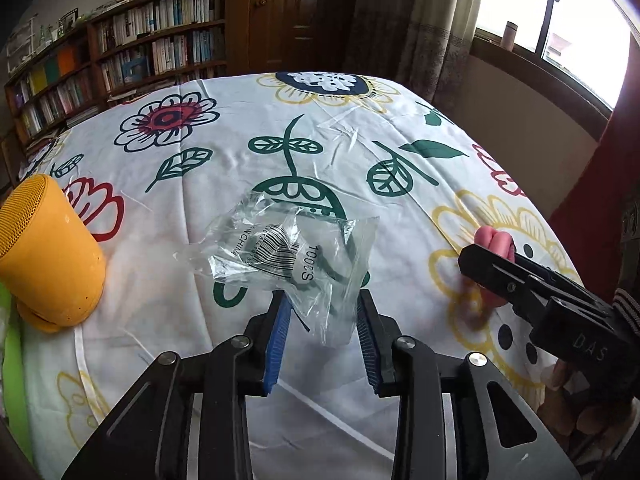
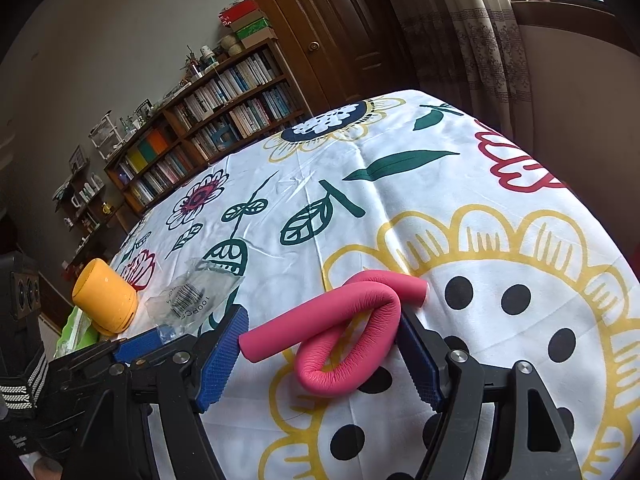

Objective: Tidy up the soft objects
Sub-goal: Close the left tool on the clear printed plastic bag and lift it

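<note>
A crumpled clear plastic bag [image 1: 288, 252] with a barcode label lies on the floral cloth [image 1: 360, 140]. Its near corner reaches between the blue pads of my left gripper [image 1: 323, 304], which is open. A pink foam tube [image 2: 352, 320], bent into a loop, lies on the yellow flower print between the wide-apart fingers of my right gripper [image 2: 320, 344], also open. The tube rests against the right pad. In the left wrist view the right gripper [image 1: 492, 264] enters from the right with the pink tube [image 1: 494, 240] at its tip. The right wrist view also shows the bag [image 2: 192, 296] and left gripper [image 2: 160, 336].
A yellow cylindrical speaker [image 1: 48, 256] [image 2: 106, 296] lies on its side at the cloth's left edge, beside something green [image 1: 12, 340]. Bookshelves [image 1: 140, 48] and a wooden door stand behind. A window and curtains are at the right. A hand [image 1: 560, 376] holds the right gripper.
</note>
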Action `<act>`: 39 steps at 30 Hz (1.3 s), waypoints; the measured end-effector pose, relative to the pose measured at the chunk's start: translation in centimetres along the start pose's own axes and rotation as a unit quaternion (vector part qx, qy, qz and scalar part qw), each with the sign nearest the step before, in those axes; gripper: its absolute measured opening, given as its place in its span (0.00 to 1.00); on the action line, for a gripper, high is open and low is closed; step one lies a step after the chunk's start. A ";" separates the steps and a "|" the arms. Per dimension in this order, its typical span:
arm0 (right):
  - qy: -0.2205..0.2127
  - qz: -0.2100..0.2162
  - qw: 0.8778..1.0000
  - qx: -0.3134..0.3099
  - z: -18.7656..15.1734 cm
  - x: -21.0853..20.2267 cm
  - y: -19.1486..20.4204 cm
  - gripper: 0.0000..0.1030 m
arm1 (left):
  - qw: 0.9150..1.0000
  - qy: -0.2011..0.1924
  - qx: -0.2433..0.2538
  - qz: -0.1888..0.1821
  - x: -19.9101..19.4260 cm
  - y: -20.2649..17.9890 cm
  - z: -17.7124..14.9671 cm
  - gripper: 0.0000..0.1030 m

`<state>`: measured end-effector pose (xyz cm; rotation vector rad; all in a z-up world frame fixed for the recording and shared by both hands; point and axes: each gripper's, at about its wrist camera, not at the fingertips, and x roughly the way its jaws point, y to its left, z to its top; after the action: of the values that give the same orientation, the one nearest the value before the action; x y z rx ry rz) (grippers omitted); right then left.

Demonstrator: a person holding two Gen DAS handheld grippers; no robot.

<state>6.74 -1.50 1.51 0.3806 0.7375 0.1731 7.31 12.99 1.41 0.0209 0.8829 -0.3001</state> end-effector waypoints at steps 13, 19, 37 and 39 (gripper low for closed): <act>-0.001 0.000 1.000 0.002 0.0 0.0 -0.1 0.75 | 0.999 -0.014 0.023 0.034 -1.7 0.3 -0.7 0.79; -0.001 0.000 1.000 0.004 0.0 0.0 -0.2 0.75 | 0.997 -0.031 0.063 0.036 -0.8 -0.1 1.8 0.90; -0.002 0.000 1.000 0.006 0.0 0.0 -0.3 0.75 | 0.997 0.024 0.061 -0.050 3.2 0.7 2.8 0.94; -0.003 0.000 1.000 0.009 0.0 0.0 -0.4 0.75 | 0.995 0.027 0.083 -0.048 3.2 -0.2 2.4 0.96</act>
<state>6.75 -1.89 1.36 0.3993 0.7333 0.1657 10.99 11.68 0.52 0.1412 0.9122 -0.4635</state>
